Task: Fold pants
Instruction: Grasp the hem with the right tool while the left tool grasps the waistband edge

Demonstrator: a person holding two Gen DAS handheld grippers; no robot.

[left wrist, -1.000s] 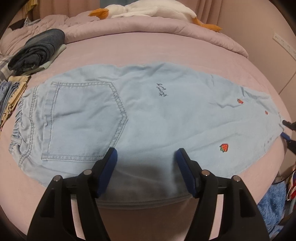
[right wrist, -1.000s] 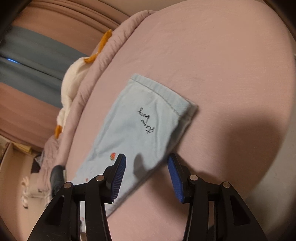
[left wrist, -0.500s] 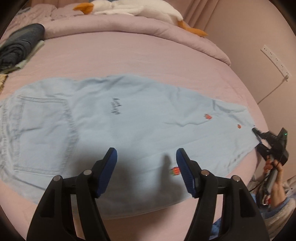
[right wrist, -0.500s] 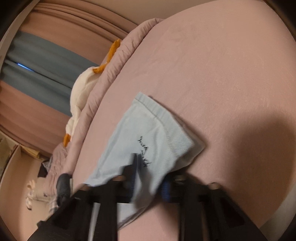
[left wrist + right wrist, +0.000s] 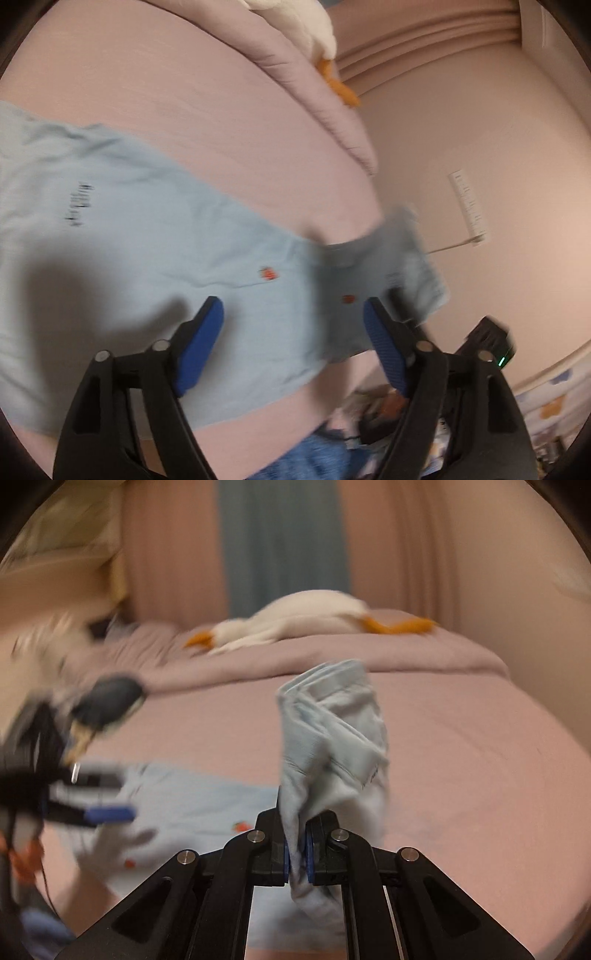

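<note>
— What is seen from the left wrist?
— The light-blue pants point(image 5: 155, 258) are spread flat on the pink bed point(image 5: 207, 110), the hem end lifted at the bed's edge. The left claw point(image 5: 293, 332) is held apart above the leg, nothing gripped.

— And from the right wrist?
— The right claw point(image 5: 296, 853) is clamped together on the bunched hem of the pants point(image 5: 332, 746), which is raised upright above the bed point(image 5: 461, 746). A plush goose point(image 5: 306, 622) is seen behind, blurred.
</note>
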